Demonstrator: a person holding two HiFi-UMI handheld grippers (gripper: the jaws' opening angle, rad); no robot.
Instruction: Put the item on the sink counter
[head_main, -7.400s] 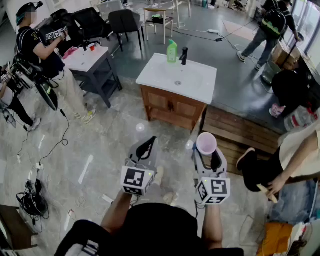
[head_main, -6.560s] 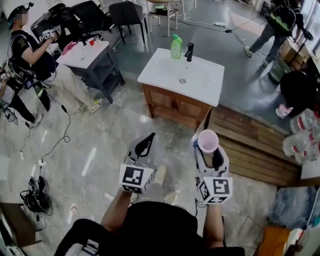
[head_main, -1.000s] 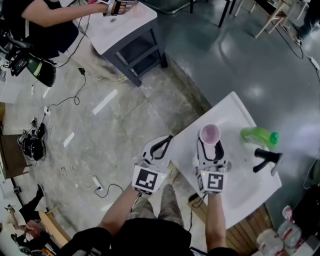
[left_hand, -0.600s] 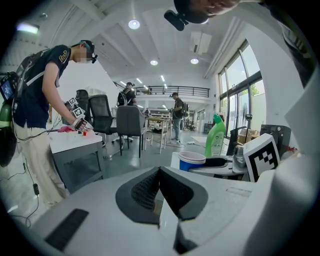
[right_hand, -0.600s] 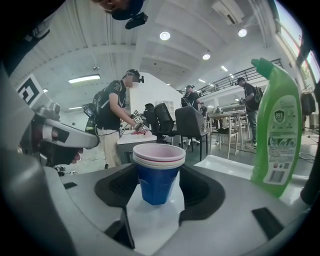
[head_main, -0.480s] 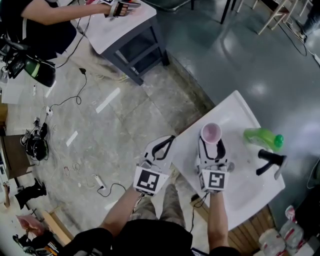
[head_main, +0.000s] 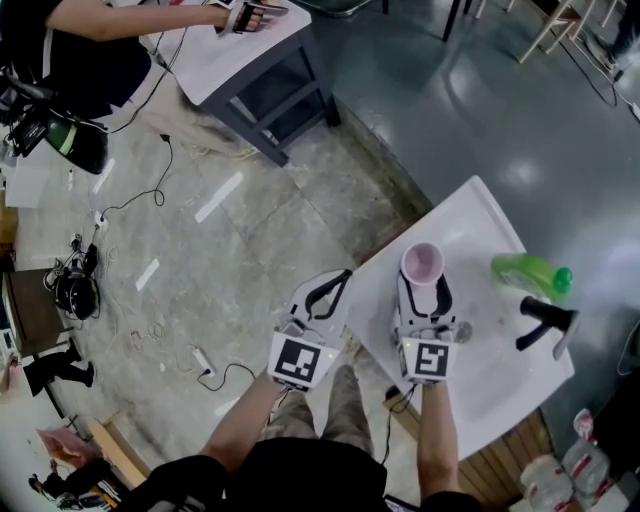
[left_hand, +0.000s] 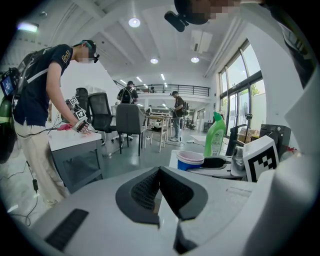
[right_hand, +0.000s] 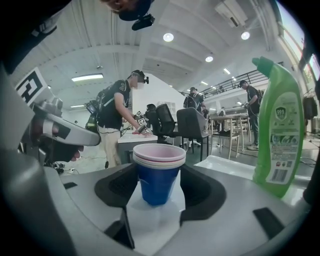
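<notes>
In the head view, the right hand-held gripper (head_main: 422, 283) is over the left part of the white sink counter (head_main: 488, 392). A cup (head_main: 422, 263) stands upright between its jaws, and its pink inside faces up. A green bottle (head_main: 530, 273) lies on its side near the far edge of the counter, and a black faucet (head_main: 545, 325) is just beside it. The left hand-held gripper (head_main: 338, 280) is at the left edge of the counter, apart from the cup.

In the left gripper view, the two jaws are pressed together and there is nothing between them. Beyond them, on the right, are the cup (left_hand: 190, 160), the bottle (left_hand: 214, 135) and the marker cube (left_hand: 260, 157) of the right hand-held gripper.

In the right gripper view, the jaws stand wide and press on both sides of the cup (right_hand: 159, 175), so it is gripped. The cup is blue, with a white and pink rim. The white counter (right_hand: 232, 164) is directly under it, but I cannot tell if the bottom touches the surface. Here the bottle (right_hand: 277, 125) looks upright, on the right and apart from the cup.
</notes>
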